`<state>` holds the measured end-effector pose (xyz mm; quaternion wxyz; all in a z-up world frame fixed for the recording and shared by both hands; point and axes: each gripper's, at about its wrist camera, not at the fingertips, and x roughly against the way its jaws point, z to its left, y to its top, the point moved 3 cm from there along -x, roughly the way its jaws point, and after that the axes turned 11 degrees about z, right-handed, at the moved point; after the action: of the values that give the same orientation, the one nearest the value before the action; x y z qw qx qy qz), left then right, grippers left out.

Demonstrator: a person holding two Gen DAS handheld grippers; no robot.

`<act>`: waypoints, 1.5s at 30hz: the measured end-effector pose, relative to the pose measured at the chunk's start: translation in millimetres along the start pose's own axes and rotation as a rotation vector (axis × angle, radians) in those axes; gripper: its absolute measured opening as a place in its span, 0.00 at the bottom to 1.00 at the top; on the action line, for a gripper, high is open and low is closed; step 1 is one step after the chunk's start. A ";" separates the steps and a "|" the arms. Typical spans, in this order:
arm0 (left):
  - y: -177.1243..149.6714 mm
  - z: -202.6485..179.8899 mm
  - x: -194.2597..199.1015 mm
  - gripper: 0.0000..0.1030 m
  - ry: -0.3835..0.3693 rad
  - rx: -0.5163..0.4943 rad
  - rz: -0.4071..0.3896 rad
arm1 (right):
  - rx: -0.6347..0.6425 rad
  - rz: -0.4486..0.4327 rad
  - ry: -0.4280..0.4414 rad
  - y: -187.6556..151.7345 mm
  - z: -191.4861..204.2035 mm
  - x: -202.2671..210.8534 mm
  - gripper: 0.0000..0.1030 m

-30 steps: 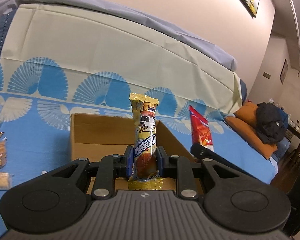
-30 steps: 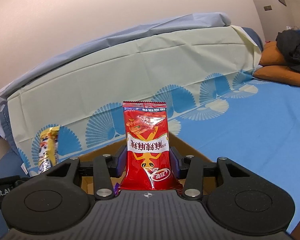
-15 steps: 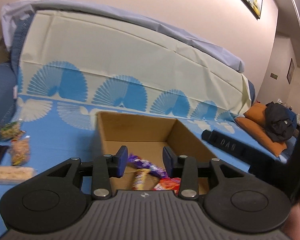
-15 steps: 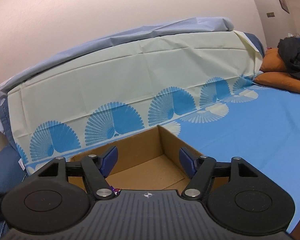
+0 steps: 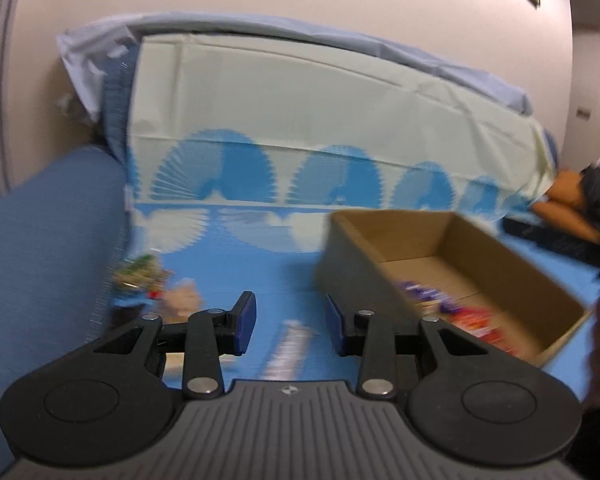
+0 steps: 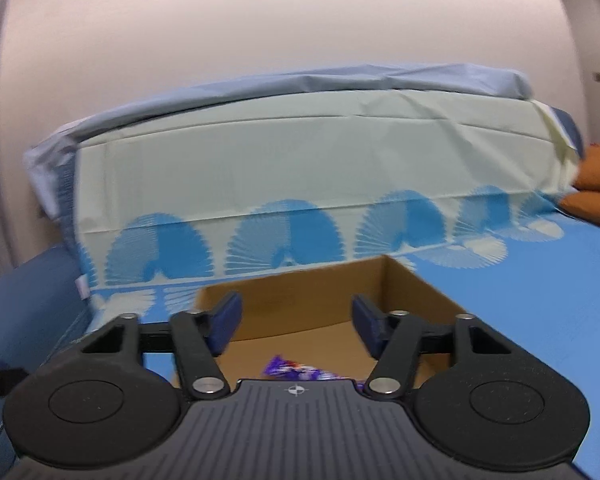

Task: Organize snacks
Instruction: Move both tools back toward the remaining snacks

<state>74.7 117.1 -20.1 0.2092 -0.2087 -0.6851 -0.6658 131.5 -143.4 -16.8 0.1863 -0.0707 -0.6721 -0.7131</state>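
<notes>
**Both Hand-Held Grippers Empty Over the Snack Box**

Blue bedding with a pale fan pattern point(image 5: 236, 272) covered the bed, and a cream sheet with the same blue fans hung behind it against a plain wall. On the bed stood an open cardboard box point(image 5: 356, 276), seen to the right in the left wrist view and straight ahead and below in the right wrist view.

Inside the box lay several snack packets point(image 5: 456, 312): a purple wrapper and red ones, blurred in the left view. From the right wrist, only the purple wrapper point(image 6: 296, 370) showed on the box floor, partly hidden by the gripper's body.

The left hand-held gripper point(image 5: 290, 322) hung over the bare bedding left of the box, its jaws apart with nothing clamped; they had just been narrowing a little. A blurred pale packet point(image 5: 288, 348) lay on the bedding beneath the gap, and I cannot tell what it was. More loose snacks point(image 5: 148, 280), too smeared to name, lay on the bedding further left.

The right hand-held gripper point(image 6: 296, 326) hovered over the box with its jaws spread and empty; they too had just been closing somewhat. Orange cushions point(image 6: 596, 200) sat at the far right.
</notes>
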 end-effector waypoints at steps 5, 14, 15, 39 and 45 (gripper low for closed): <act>-43.1 45.5 -18.1 0.14 0.070 0.032 0.035 | 0.102 -0.020 0.099 -9.1 33.3 5.9 0.38; -62.9 88.2 -28.3 0.10 0.060 0.245 0.092 | 0.255 0.006 0.279 -33.4 102.2 14.1 0.38; -62.0 88.4 -26.7 0.10 0.054 0.240 0.084 | 0.270 0.015 0.294 -36.5 110.8 13.5 0.38; -51.7 83.7 -46.0 0.34 0.041 0.187 0.120 | 0.107 0.594 0.128 -97.4 177.6 -148.8 0.65; -36.7 63.3 -92.9 0.70 0.067 0.003 0.207 | 0.094 0.578 0.107 -104.8 170.6 -152.7 0.55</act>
<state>130.1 178.8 -104.5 0.2999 -0.2555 -0.6535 -0.6463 208.8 53.5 -153.4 0.4198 -0.2126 -0.6458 -0.6013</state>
